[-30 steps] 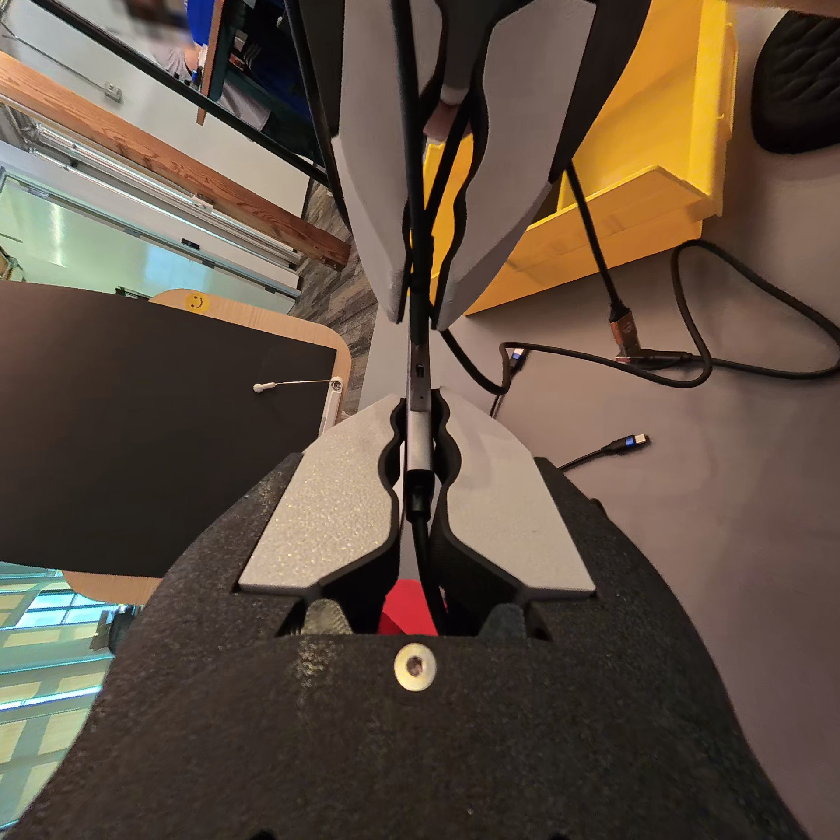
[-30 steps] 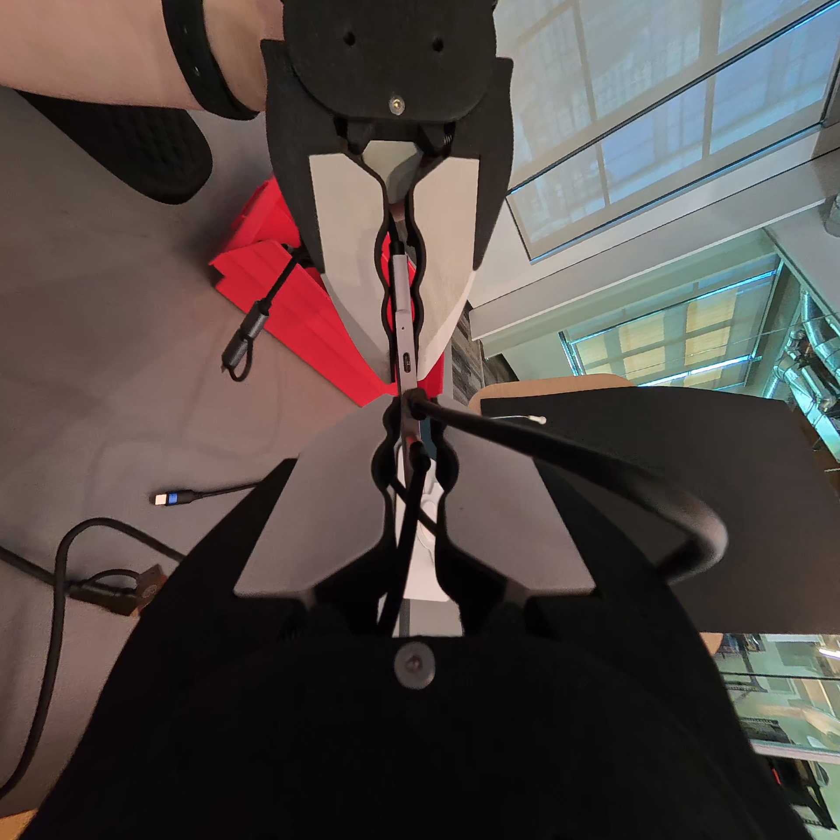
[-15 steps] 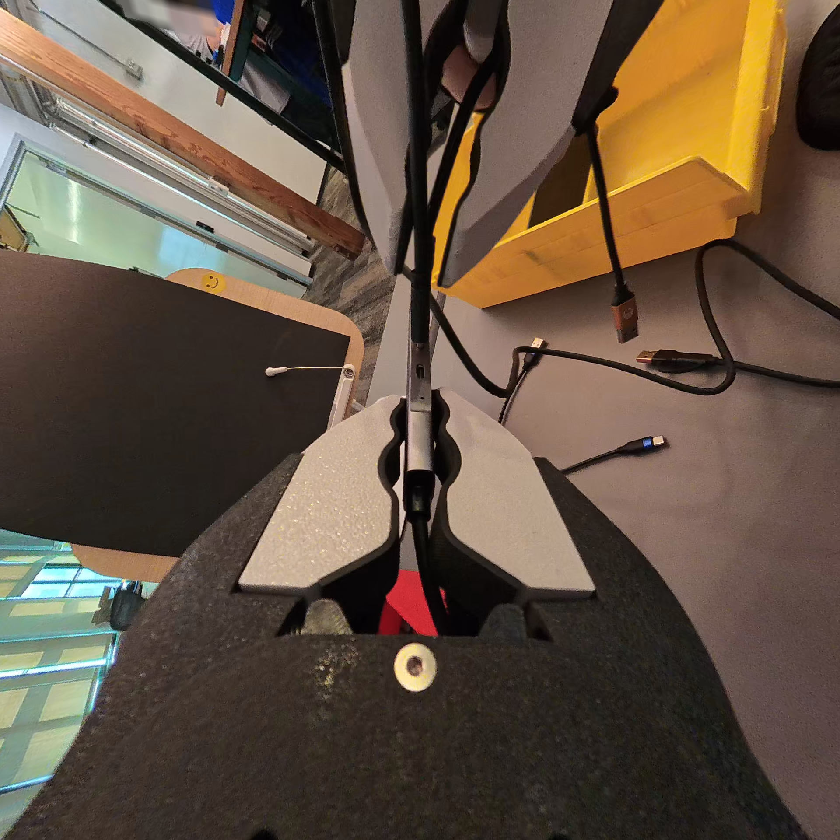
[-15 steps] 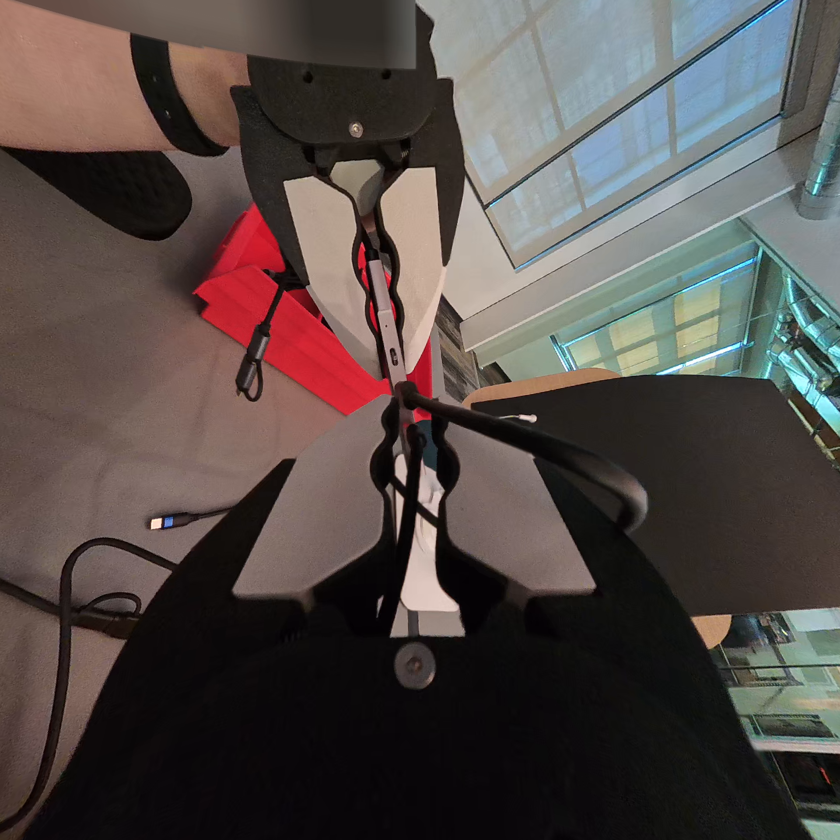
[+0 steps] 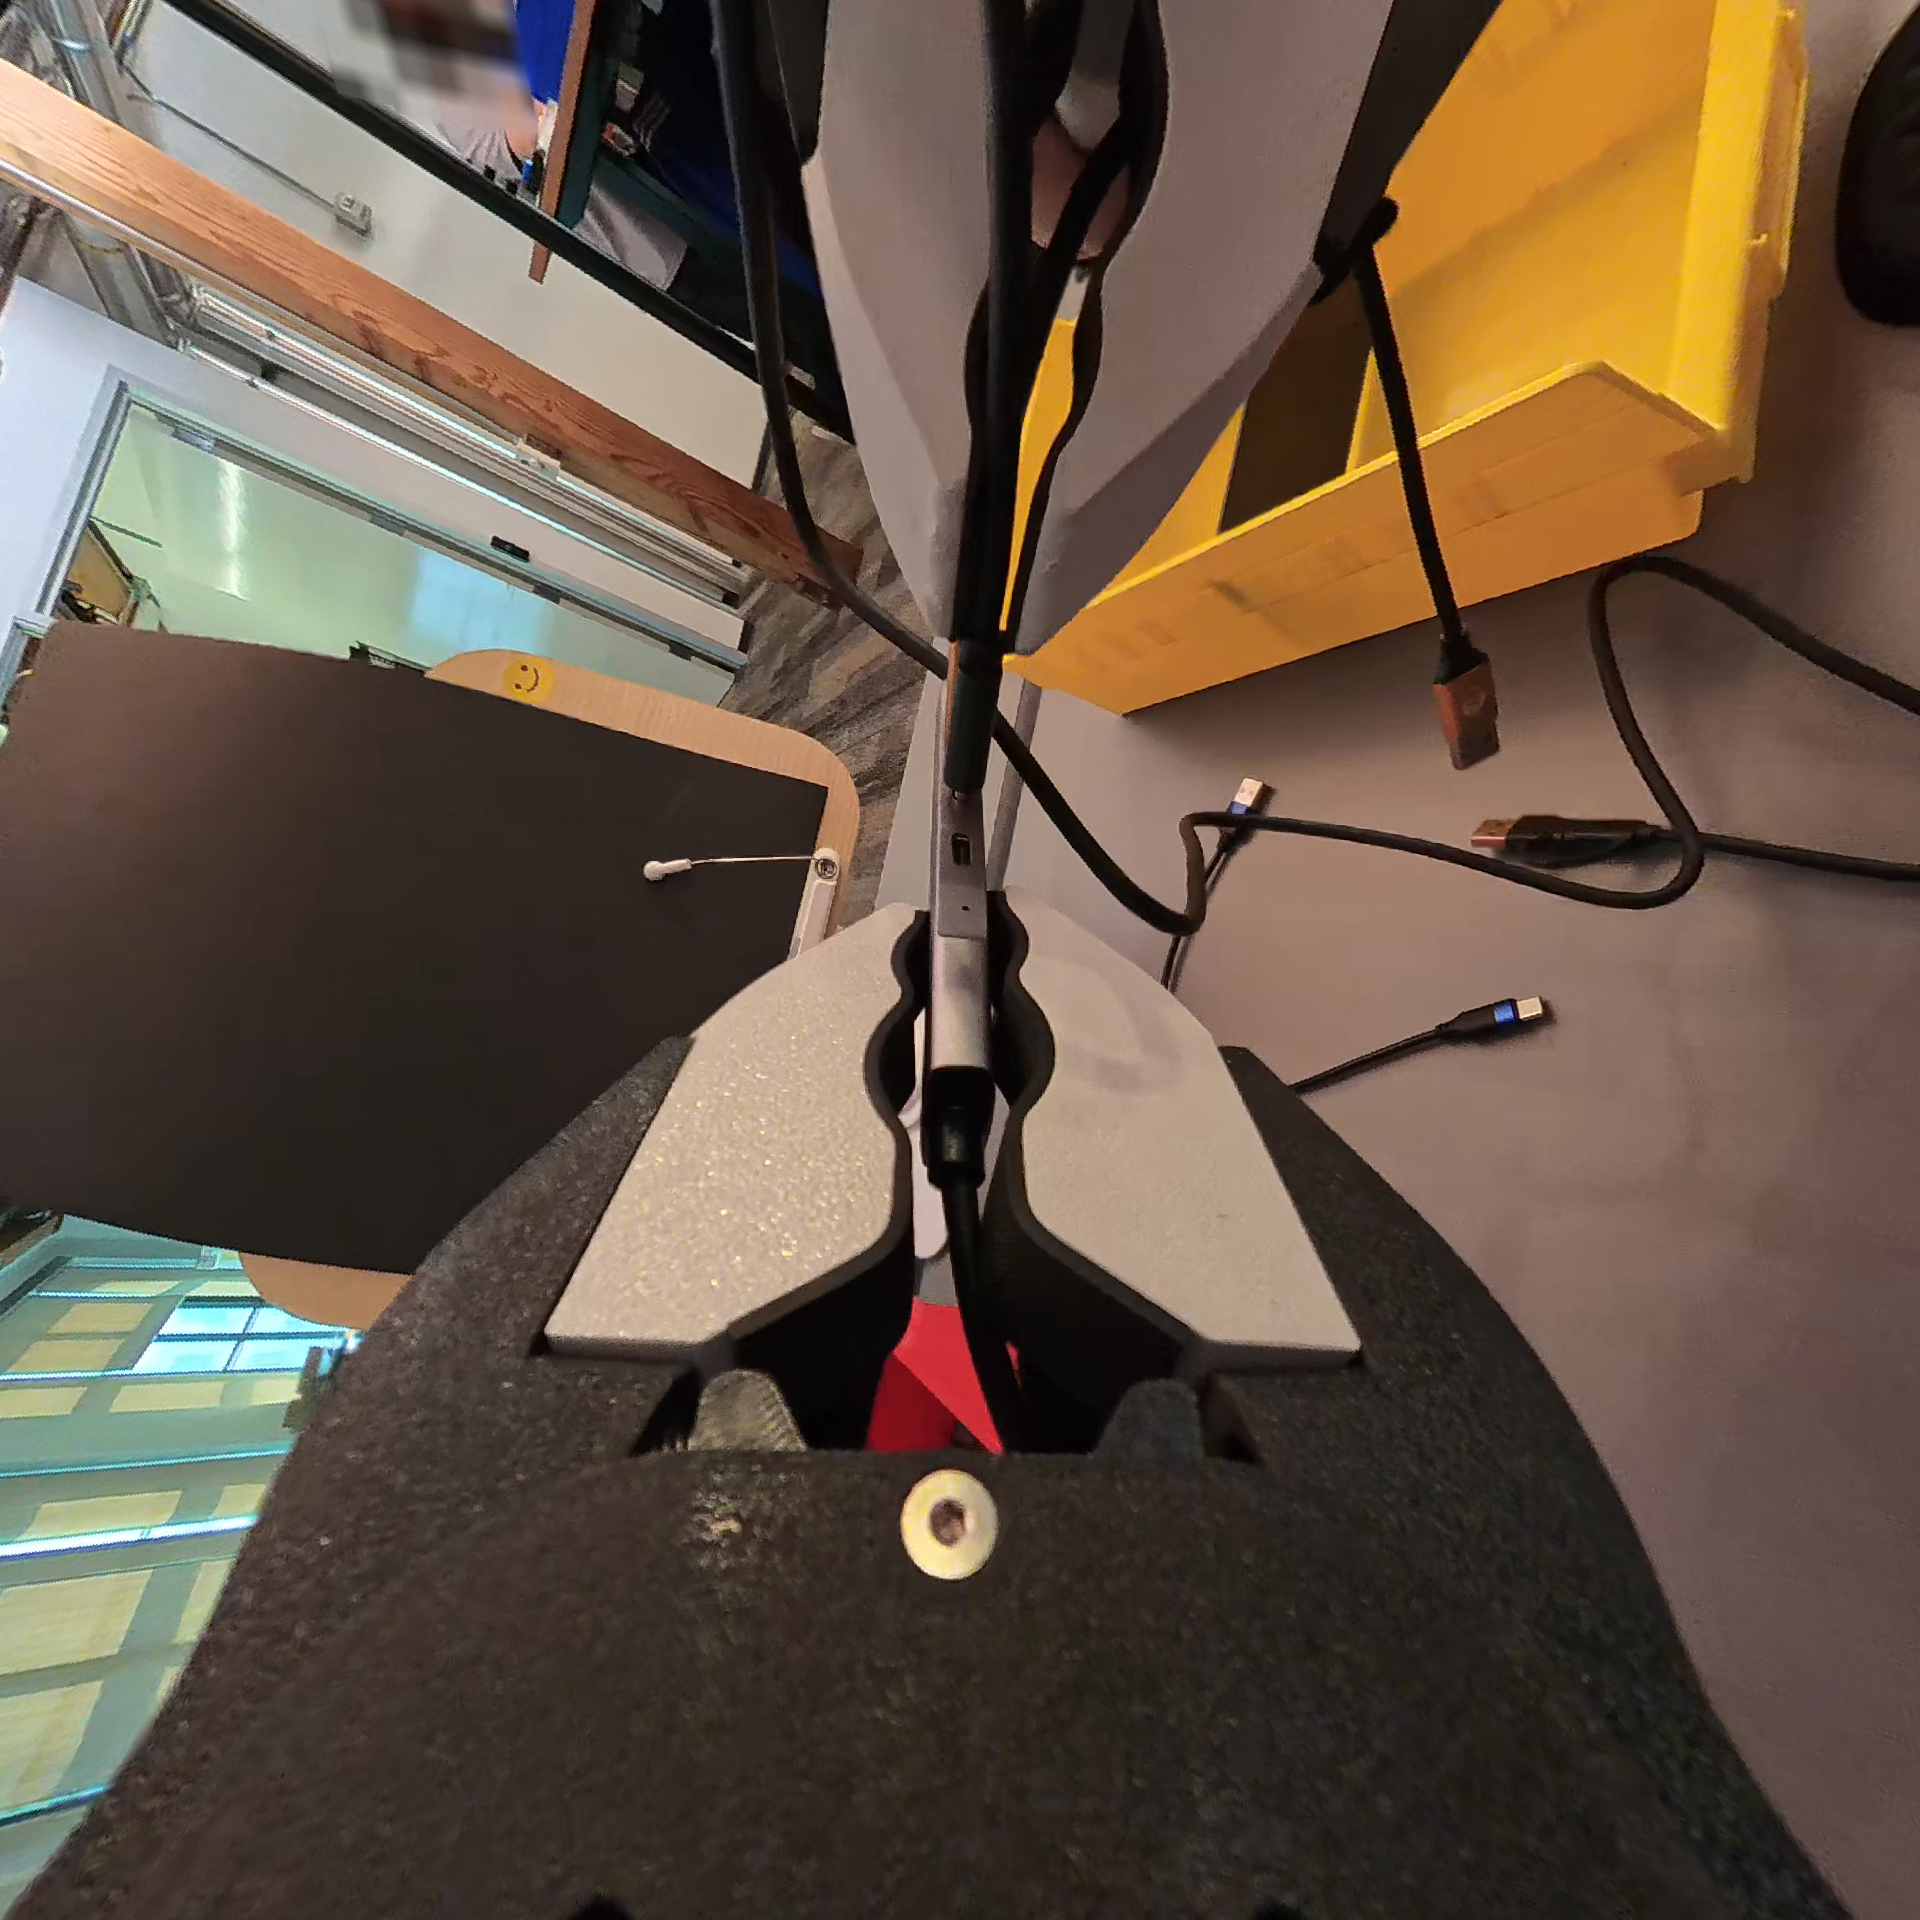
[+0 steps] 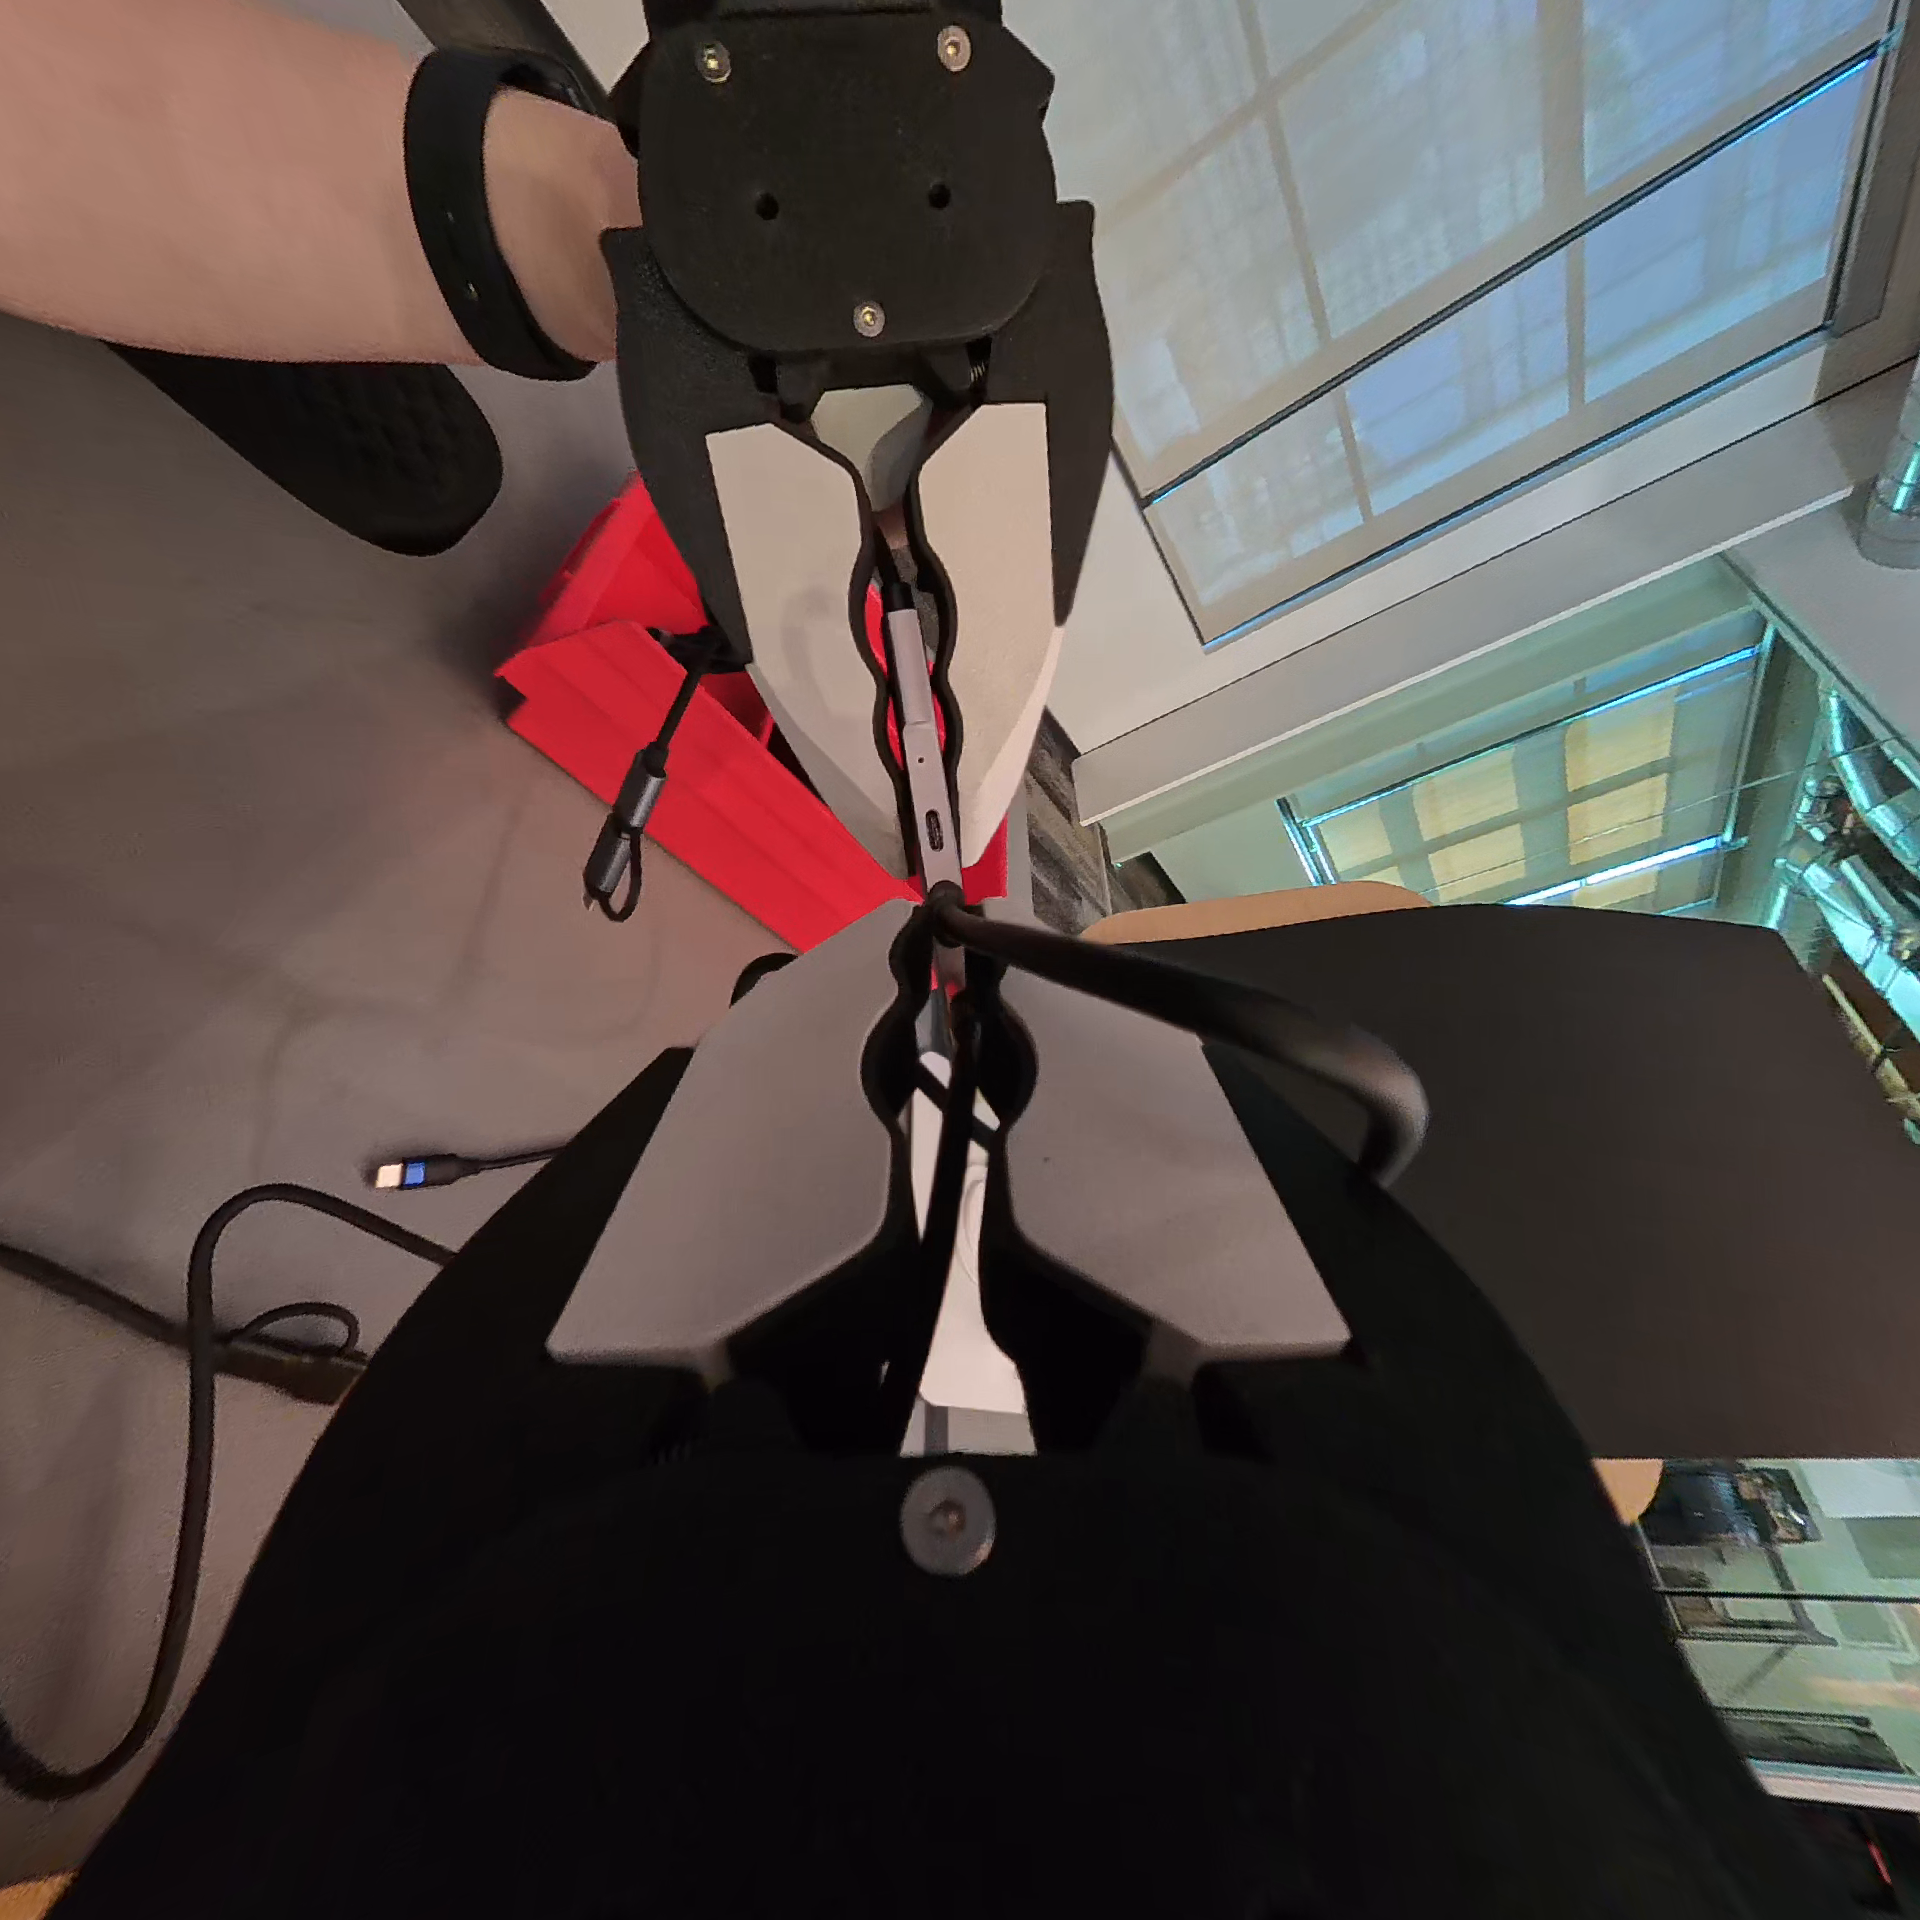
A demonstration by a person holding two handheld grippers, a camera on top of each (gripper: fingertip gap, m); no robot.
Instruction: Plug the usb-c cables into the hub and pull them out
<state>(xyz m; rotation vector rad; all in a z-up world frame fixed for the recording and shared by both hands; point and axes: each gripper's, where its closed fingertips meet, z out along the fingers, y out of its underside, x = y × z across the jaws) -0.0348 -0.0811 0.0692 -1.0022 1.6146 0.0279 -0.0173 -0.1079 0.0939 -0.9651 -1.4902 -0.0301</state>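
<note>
My left gripper [image 5: 961, 914] is shut on the slim grey hub [image 5: 956, 987], which sticks out forward past the fingertips. My right gripper [image 6: 940, 935] faces it tip to tip and is shut on a black USB-C cable plug [image 5: 966, 727]. The plug meets the hub's far end; I cannot tell how deep it sits. In the right wrist view the hub [image 6: 920, 727] shows in the left gripper [image 6: 935, 862], held by a hand [image 6: 260, 187], with an empty port on the hub's edge. The black cable [image 6: 1247, 1018] loops off to the right.
A yellow bin [image 5: 1455, 468] and a red bin [image 6: 665, 748] stand on the grey table [image 5: 1558, 1351]. Loose cables lie there, one with a blue-ringed plug [image 5: 1507, 1010]. A brown USB plug [image 5: 1465, 707] hangs beside the right gripper. A grey plug [image 6: 623, 852] dangles by the left gripper. Across from one pair of fingers to the other is roughly 5 cm.
Both grippers have risen together, still tip to tip. The brown USB plug that lay on the table now hangs in the air.
</note>
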